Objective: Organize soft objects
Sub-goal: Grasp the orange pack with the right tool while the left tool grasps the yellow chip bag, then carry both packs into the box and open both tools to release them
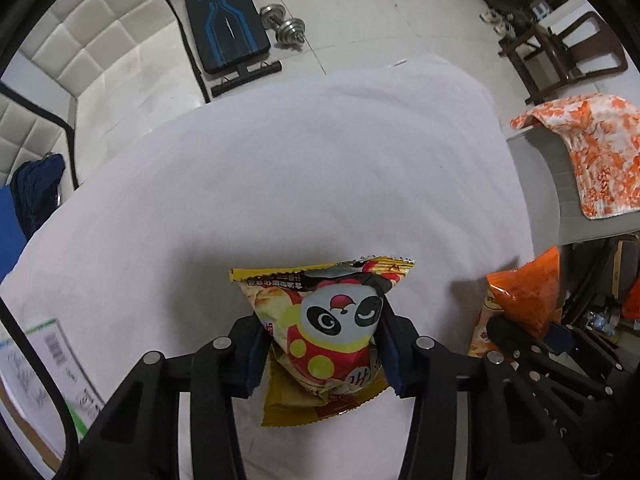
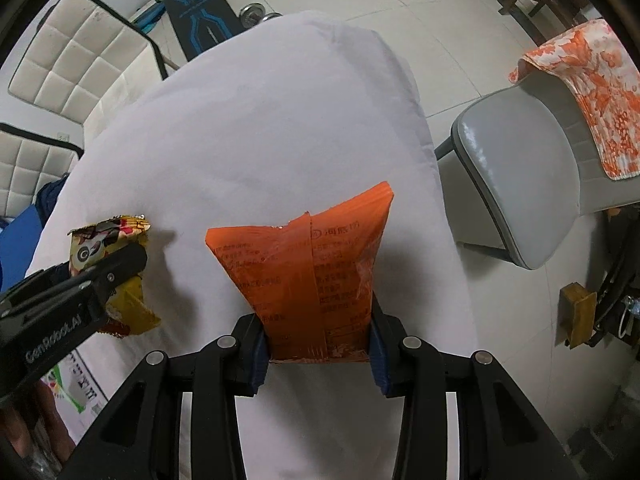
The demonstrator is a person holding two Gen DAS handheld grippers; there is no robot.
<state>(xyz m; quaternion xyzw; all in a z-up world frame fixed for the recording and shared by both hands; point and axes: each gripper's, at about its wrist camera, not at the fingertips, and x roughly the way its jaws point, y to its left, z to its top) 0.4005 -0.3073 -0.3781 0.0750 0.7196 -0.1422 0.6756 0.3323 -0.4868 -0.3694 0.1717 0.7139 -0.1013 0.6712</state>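
Observation:
My left gripper (image 1: 322, 354) is shut on a yellow snack bag with a panda print (image 1: 332, 336) and holds it above the white cloth-covered table (image 1: 280, 168). My right gripper (image 2: 318, 350) is shut on an orange snack bag (image 2: 308, 272), held upright above the same table (image 2: 260, 120). In the left wrist view the orange bag (image 1: 524, 300) and the right gripper show at the right. In the right wrist view the yellow bag (image 2: 120, 264) and the left gripper's fingers (image 2: 116, 268) show at the left.
A grey chair (image 2: 520, 172) with an orange floral cloth (image 2: 592, 92) stands right of the table. A cardboard box (image 1: 44, 376) sits at the lower left. A padded bench (image 1: 224, 20), dumbbell (image 1: 284, 26) and white cushioned panels (image 1: 92, 40) lie on the floor beyond.

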